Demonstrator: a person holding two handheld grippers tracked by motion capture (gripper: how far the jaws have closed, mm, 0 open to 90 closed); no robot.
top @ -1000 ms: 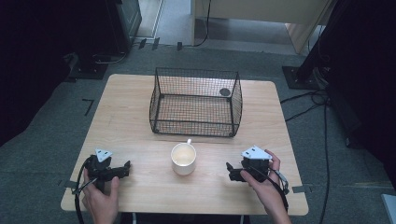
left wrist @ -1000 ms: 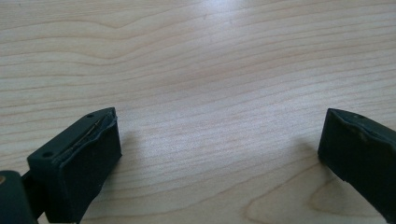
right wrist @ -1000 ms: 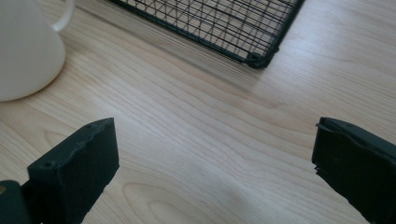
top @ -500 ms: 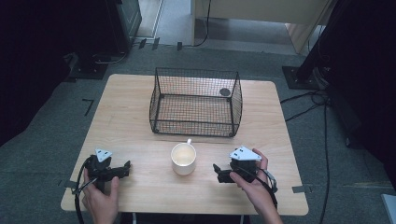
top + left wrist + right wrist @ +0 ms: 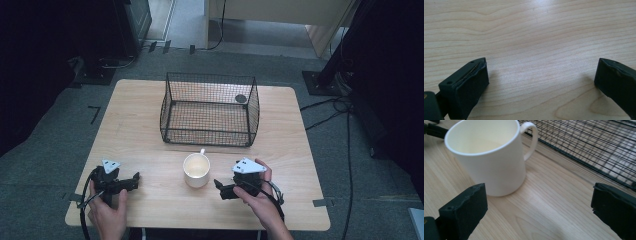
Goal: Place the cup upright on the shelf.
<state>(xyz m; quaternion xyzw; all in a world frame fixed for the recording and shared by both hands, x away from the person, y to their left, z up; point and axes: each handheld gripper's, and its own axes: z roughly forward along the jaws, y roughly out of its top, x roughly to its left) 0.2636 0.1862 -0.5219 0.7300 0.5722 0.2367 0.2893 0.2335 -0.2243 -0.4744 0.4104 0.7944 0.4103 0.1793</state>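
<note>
A cream mug [image 5: 196,170] stands upright on the wooden table [image 5: 140,130], its handle toward the black wire basket [image 5: 210,109] behind it. My right gripper [image 5: 223,189] is open just right of the mug, pointing at it and not touching. In the right gripper view the mug [image 5: 491,160] stands ahead and left of the open right gripper [image 5: 539,207], and the basket [image 5: 586,145] runs along the upper right. My left gripper [image 5: 134,181] rests open near the front left edge. In the left gripper view the open left gripper [image 5: 541,82] frames bare wood.
A small dark round object [image 5: 241,98] lies in the basket's far right corner. Cables [image 5: 330,107] trail over the grey floor to the right of the table. Dark equipment stands [image 5: 320,82] sit beyond the table's far corners.
My right gripper has moved left toward the mug and now sits close beside it. The left gripper and the mug have stayed put.
</note>
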